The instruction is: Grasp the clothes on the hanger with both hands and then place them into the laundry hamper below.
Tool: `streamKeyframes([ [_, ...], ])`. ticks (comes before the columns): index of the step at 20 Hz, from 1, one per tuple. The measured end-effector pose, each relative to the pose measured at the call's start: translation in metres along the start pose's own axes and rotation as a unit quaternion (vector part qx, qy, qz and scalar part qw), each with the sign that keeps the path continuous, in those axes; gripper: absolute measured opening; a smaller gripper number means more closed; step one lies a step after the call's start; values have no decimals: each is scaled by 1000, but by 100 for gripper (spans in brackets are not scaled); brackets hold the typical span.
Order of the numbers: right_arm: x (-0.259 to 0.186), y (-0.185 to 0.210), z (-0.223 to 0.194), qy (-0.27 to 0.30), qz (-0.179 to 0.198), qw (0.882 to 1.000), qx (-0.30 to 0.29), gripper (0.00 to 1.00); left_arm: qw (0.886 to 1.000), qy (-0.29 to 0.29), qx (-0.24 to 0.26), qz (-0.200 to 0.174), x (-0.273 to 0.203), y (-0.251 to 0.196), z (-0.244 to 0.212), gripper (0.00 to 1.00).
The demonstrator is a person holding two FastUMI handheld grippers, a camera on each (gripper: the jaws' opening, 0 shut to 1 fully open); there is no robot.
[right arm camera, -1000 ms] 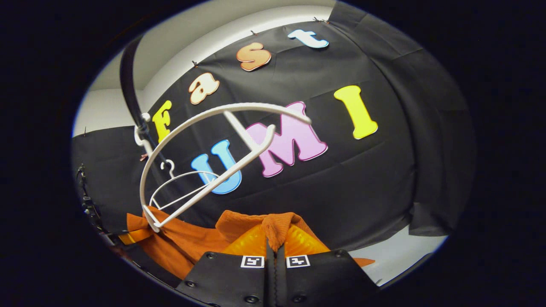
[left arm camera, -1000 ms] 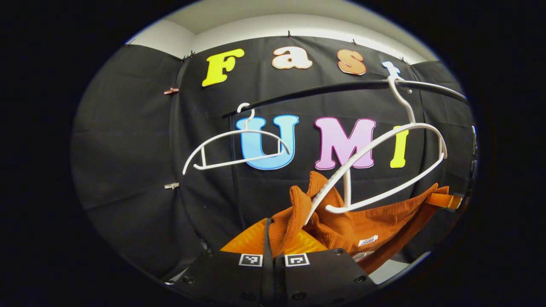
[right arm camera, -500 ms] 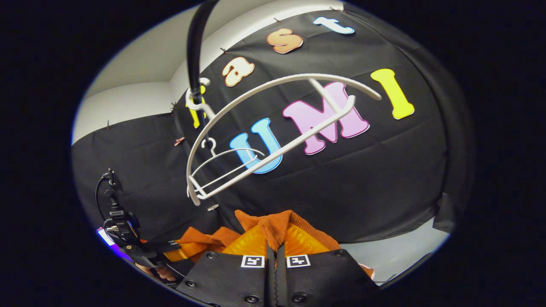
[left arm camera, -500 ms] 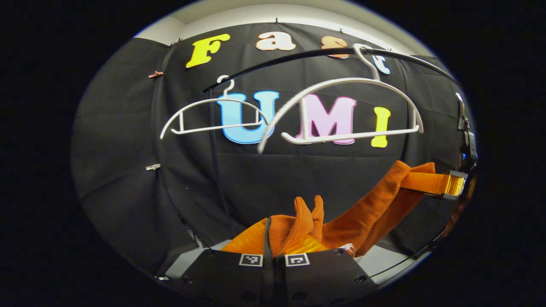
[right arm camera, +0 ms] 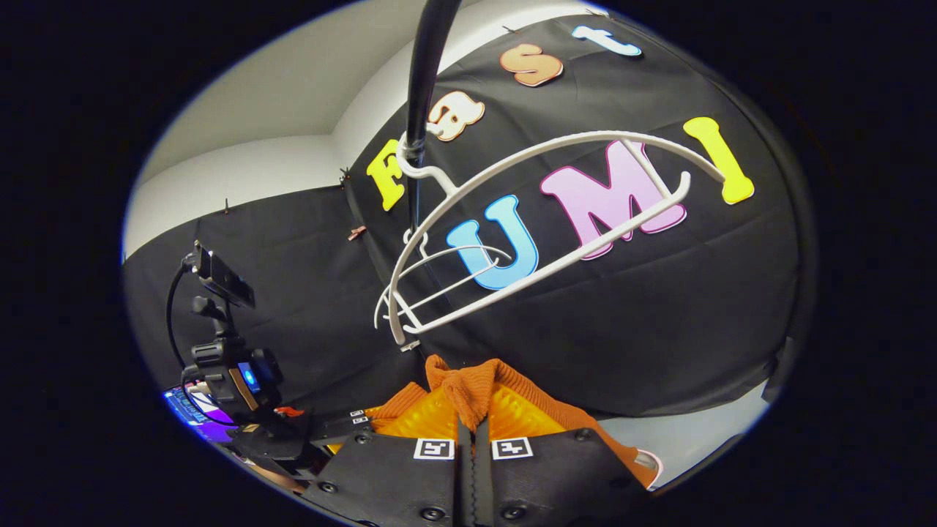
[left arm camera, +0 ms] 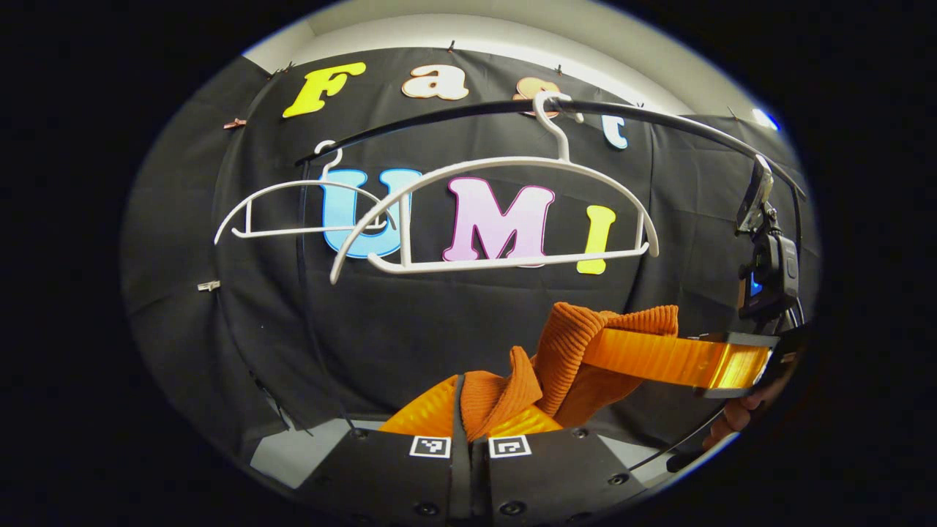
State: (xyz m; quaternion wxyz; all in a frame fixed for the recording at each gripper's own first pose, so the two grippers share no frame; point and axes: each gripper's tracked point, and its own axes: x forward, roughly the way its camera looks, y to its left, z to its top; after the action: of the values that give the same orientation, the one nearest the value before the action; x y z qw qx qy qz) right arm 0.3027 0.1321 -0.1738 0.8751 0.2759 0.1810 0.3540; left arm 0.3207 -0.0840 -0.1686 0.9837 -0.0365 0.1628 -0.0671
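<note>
The orange knit garment (left arm camera: 578,344) hangs free below the bare white hanger (left arm camera: 498,212), bunched between my two grippers. My left gripper (left arm camera: 468,410) is shut on one fold of it. Off to the right, my right gripper (left arm camera: 615,353) reaches in with its orange fingers (left arm camera: 659,359) clamped on another fold. In the right gripper view, that gripper (right arm camera: 472,417) is shut on the garment (right arm camera: 468,380), and the left gripper (right arm camera: 351,424) sits low at the left. The white hanger (right arm camera: 542,212) hangs above, with nothing on it.
A black rail (left arm camera: 454,113) carries the hanger and a second bare white hanger (left arm camera: 293,212). The rail (right arm camera: 424,73) runs overhead in the right gripper view. A camera mount (left arm camera: 768,271) rides on the right gripper, and a hand (left arm camera: 732,417) holds it. Black cloth walls stand behind.
The garment has slipped off the white hanger, which swung back level on the rail. Both grippers have dropped lower and drawn closer together, still holding the garment.
</note>
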Motion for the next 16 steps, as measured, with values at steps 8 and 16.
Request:
streamKeyframes([
  [8,15,-99,-100,96,-78,992,-15,4,996,84,-4,-5,47,0,-118,5],
  [16,12,-200,-227,232,-196,951,-59,5,972,230,3,42,80,30,-262,5],
])
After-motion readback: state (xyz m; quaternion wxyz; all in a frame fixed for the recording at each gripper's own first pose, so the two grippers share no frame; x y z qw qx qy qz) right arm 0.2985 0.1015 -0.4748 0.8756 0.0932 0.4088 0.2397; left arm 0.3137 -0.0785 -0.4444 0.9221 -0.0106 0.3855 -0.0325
